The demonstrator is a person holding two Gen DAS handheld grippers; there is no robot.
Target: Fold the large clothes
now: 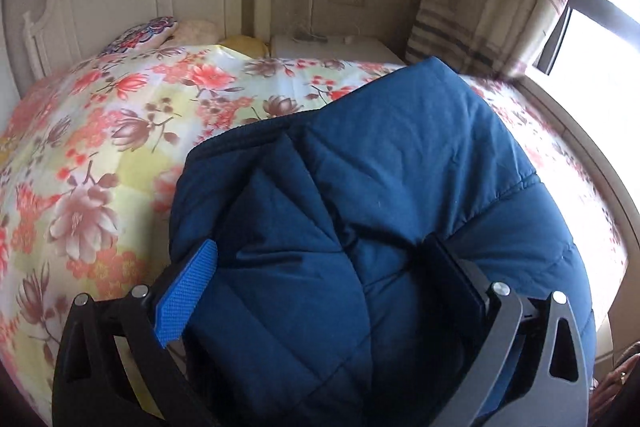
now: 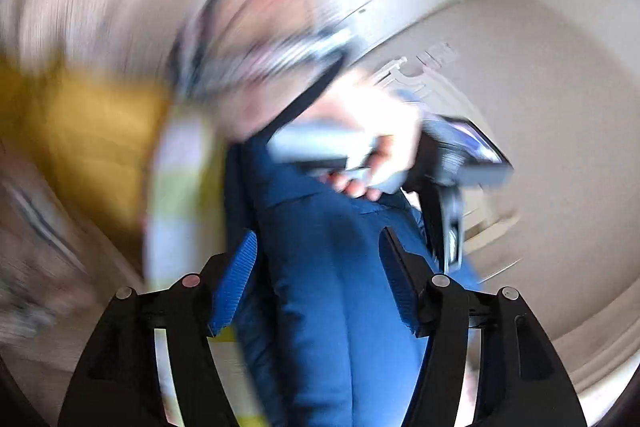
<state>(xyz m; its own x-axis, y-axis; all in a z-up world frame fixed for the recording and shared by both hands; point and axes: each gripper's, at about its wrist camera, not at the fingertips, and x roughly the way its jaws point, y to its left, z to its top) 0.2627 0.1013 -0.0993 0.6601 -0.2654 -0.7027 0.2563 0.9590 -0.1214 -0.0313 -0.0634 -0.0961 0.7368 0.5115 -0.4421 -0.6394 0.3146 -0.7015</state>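
Two grippers on one blue padded jacket [image 1: 360, 167], bunched on the floral bed [image 1: 100, 147]. My left gripper [image 1: 320, 287], fingers wide, bulging fabric between; clamped, I can't tell. Right gripper [image 2: 316, 279]: fingers apart, jacket hanging lengthwise between, toward my left hand [image 2: 376, 163].

Crumpled navy quilted jacket [image 1: 380, 187] on bed

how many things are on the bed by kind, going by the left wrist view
navy padded jacket: 1
pillows at the headboard: 3, namely a floral one, a cream one and a yellow one
floral bedcover: 1
total: 5
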